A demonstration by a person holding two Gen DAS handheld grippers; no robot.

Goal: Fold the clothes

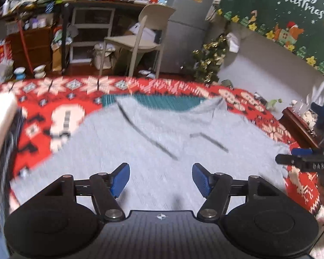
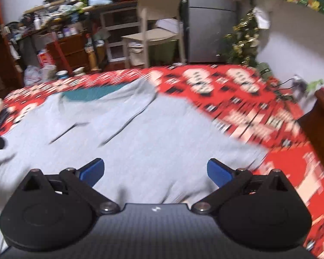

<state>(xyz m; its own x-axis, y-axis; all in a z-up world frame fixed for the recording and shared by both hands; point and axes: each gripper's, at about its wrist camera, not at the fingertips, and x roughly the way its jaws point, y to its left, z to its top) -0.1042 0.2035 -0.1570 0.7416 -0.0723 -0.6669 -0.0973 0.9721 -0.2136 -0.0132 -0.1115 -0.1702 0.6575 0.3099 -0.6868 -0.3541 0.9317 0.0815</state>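
A light grey garment (image 1: 144, 142) lies spread on a red patterned cloth (image 1: 38, 116), with dark fold lines across its middle and a teal piece (image 1: 168, 102) showing at its far edge. My left gripper (image 1: 161, 176) hovers over the near part of the garment, jaws apart and nothing between the blue pads (image 1: 119, 179). In the right wrist view the same grey garment (image 2: 140, 142) fills the middle. My right gripper (image 2: 155, 170) stands wide open above it, empty. The right gripper's tip (image 1: 300, 159) shows at the right edge of the left wrist view. Both pictures are motion-blurred.
A beige chair (image 1: 138, 41) stands beyond the far edge of the red cloth, with cluttered shelves and drawers (image 1: 32, 21) to its left. A small decorated tree (image 1: 209, 62) and a green Christmas hanging (image 1: 291, 10) are at the right. A dark wooden piece (image 2: 321, 120) borders the right side.
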